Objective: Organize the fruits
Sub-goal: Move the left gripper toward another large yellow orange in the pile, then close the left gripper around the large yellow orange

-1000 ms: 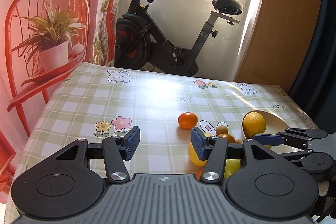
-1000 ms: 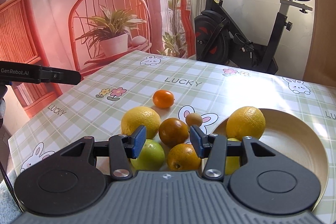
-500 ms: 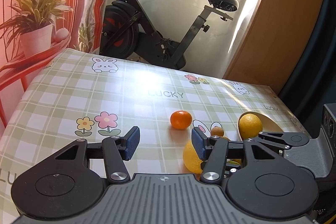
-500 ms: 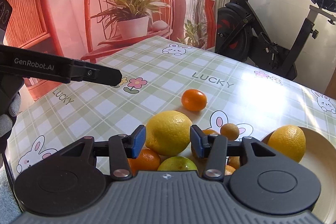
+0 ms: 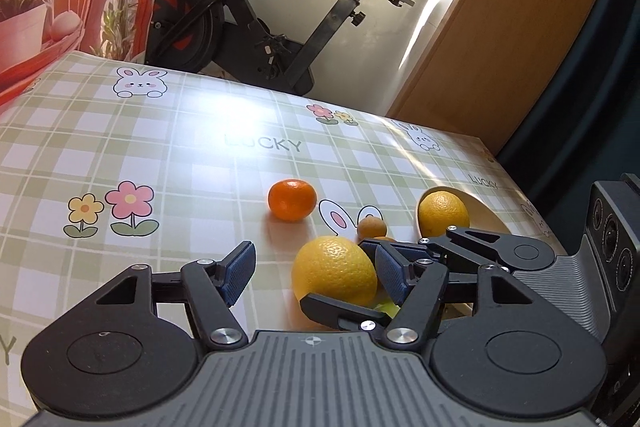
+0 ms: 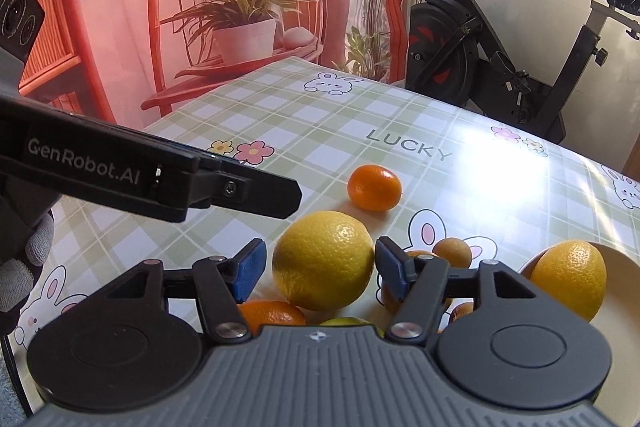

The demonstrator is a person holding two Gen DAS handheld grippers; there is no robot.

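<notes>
- Right gripper (image 6: 318,267): jaws now opening, wider than a sec ago; big yellow citrus (image 6: 326,259) sits between the pads, not clamped yet.
- Left gripper (image 5: 312,273): jaws also opening, nothing gripped; same citrus lies just by its right pad.
- Both have closed in on the fruit pile since a sec ago, so a pick looks imminent.
- Bowl (image 6: 624,291) at right holds one yellow orange (image 6: 570,279); mandarin (image 6: 374,187) sits apart on the tablecloth (image 6: 360,123).
- Most fruit still outside the bowl, so the task is prob. early.
</notes>
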